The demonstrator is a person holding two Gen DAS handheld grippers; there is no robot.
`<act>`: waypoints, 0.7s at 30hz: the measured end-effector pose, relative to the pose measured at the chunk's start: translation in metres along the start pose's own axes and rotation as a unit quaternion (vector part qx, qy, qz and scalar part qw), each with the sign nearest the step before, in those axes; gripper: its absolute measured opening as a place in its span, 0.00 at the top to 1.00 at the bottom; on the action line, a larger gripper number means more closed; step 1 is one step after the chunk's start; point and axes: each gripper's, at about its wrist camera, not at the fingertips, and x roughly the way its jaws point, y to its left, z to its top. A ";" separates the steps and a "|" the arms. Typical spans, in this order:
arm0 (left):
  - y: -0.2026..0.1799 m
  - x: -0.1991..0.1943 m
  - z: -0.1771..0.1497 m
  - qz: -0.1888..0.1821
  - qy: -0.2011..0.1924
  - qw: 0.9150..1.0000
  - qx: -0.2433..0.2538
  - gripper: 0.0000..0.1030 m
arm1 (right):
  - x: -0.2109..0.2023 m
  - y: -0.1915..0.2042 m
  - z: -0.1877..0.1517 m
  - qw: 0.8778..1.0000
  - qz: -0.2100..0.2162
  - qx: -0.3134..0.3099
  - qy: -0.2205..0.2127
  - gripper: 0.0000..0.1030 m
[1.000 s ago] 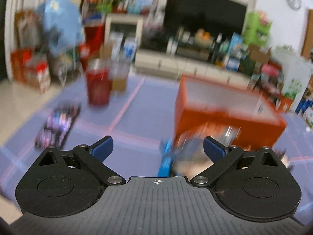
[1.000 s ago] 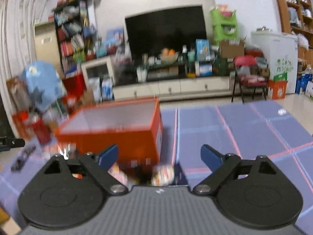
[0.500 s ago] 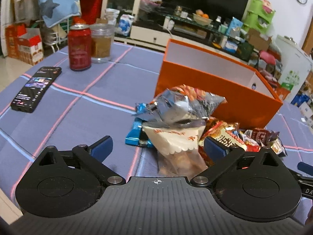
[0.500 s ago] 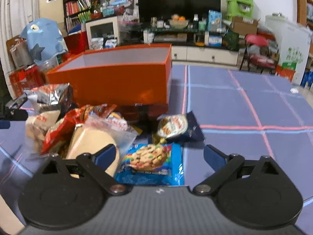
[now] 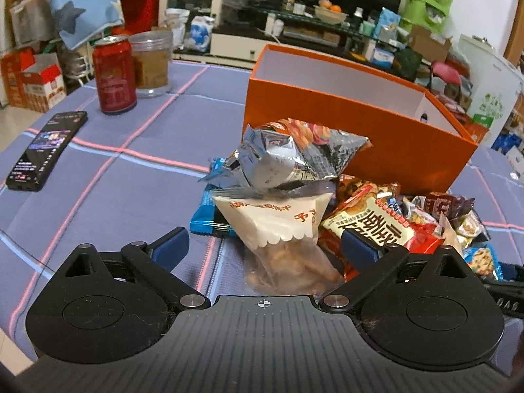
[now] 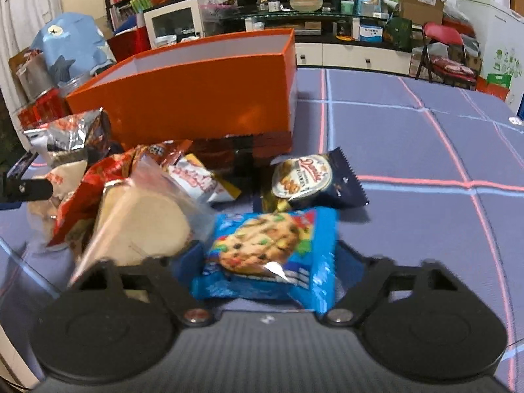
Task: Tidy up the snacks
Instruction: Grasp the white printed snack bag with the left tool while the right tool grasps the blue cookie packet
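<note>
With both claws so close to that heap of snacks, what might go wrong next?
The silver bag sits loosely atop the cream pouch between the open left gripper; grabbing the pouch could topple it. The right gripper straddles the blue cookie pack, and squeezing hard might crush the cookie.

An open orange box (image 5: 347,121) stands upright on the desk, its white inside showing. Against its near wall lies a heap of snack packets: a crumpled silver bag (image 5: 294,160) on a cream pouch (image 5: 278,219), and a blue cookie pack (image 6: 271,249) nearest.
</note>
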 end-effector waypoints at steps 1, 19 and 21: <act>0.000 0.001 0.000 -0.001 0.002 1.000 -0.001 0.23 | 0.000 -0.001 0.001 1.000 0.004 0.001 0.002 0.31; -0.005 0.023 -0.002 -0.017 0.061 0.998 0.004 0.84 | -0.002 0.019 -0.002 0.998 -0.005 -0.066 0.015 0.46; -0.006 0.018 -0.002 -0.018 0.055 0.998 0.010 0.86 | -0.006 0.021 -0.003 0.997 -0.012 -0.076 0.013 0.46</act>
